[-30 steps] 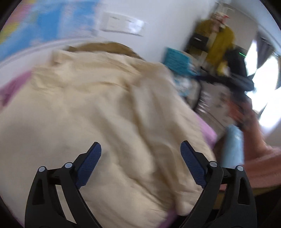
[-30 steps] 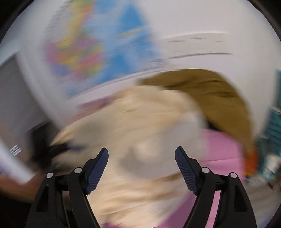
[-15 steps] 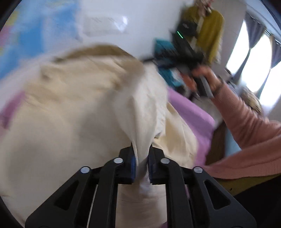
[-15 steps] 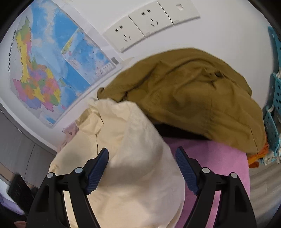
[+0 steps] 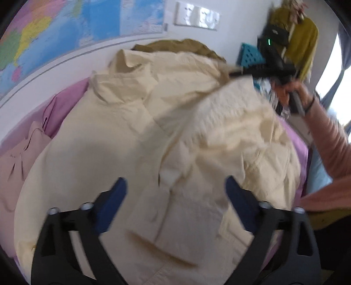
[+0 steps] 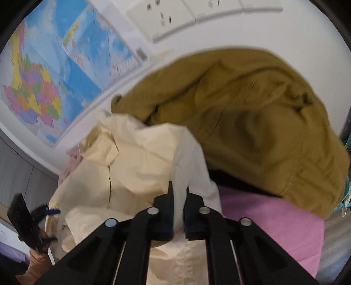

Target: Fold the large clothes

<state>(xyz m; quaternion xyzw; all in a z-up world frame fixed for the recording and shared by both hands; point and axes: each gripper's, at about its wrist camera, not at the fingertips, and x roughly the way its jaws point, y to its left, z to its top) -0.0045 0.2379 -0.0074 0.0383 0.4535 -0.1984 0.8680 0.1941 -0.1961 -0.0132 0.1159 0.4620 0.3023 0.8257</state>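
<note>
The cream jacket [image 5: 153,136] lies spread and rumpled over a pink-covered bed [image 5: 63,103], its collar toward the wall and a fold of its far edge lifted; the right hand-held gripper [image 6: 178,195] is clenched on that fold, the cloth pinched between its pads, and in the left view it shows at the jacket's far right corner, held by a hand in a salmon sleeve [image 5: 329,140]; the left hand-held gripper [image 5: 175,203] hangs over the near hem with its jaws opening wide and nothing gripped, cloth only below them; to do this fold well, I judge, the right should draw its edge across in one level sweep, keeping the cloth taut so the crease falls straight, while the left takes hold of the near hem, or pins it, so the body does not drag; beyond the collar lies an olive garment [image 6: 252,122], near enough to catch, so the lifted edge should pass clear of it; a beige garment [image 5: 15,166] lies at the left; a map [image 5: 65,28] and sockets [image 6: 166,17] are on the wall.
</note>
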